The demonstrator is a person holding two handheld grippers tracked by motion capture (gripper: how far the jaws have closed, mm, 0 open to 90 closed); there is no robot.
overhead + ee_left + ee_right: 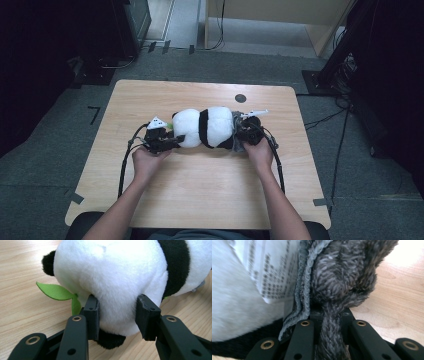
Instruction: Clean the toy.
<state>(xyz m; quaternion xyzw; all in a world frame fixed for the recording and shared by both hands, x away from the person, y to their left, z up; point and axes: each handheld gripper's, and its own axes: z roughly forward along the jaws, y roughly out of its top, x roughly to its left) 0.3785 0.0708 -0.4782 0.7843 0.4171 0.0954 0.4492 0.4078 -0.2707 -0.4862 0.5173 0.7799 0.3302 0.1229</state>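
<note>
A black-and-white panda plush (207,127) lies on its side in the middle of the wooden table (200,190). My left gripper (172,142) is at its left end. In the left gripper view the two pads press into the white fur of the panda plush (112,272), beside a green felt leaf (56,291). My right gripper (243,134) is at the plush's right end, where dark grey fuzzy fabric (238,116) sits. In the right gripper view my right gripper (330,315) is shut on a pinched fold of that grey fuzzy fabric (342,275), next to a printed white label (269,270).
A small black round disc (240,98) is set in the table behind the plush. Bare wood lies in front of both hands. Cables trail from each gripper toward the front edge. Dark equipment and cables (330,117) stand on the floor around the table.
</note>
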